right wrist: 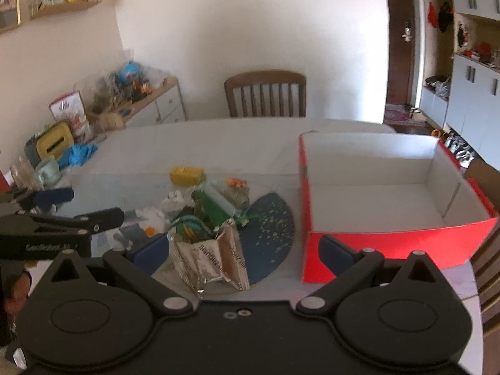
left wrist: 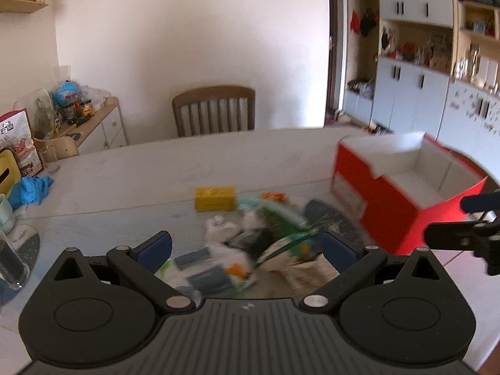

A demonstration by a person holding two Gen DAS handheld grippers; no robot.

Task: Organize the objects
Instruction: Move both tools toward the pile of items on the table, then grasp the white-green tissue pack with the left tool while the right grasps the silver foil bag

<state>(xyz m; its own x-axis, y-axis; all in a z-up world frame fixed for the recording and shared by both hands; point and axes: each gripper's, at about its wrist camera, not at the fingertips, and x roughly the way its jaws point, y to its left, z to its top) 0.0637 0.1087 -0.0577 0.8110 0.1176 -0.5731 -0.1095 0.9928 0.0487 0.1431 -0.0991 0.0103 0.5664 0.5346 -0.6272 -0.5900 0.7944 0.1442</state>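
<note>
My left gripper [left wrist: 247,247]: jaws wide apart, empty, above pile of packets [left wrist: 250,243] on table [left wrist: 125,181]. My right gripper [right wrist: 243,250]: jaws wide apart, empty, silver foil pouch [right wrist: 212,259] between fingers, untouched. Yellow box [right wrist: 187,175]: behind pile. Dark round placemat [right wrist: 268,234]: under pile's right edge. Red box [right wrist: 375,187]: open, white inside, right of pile.
</note>
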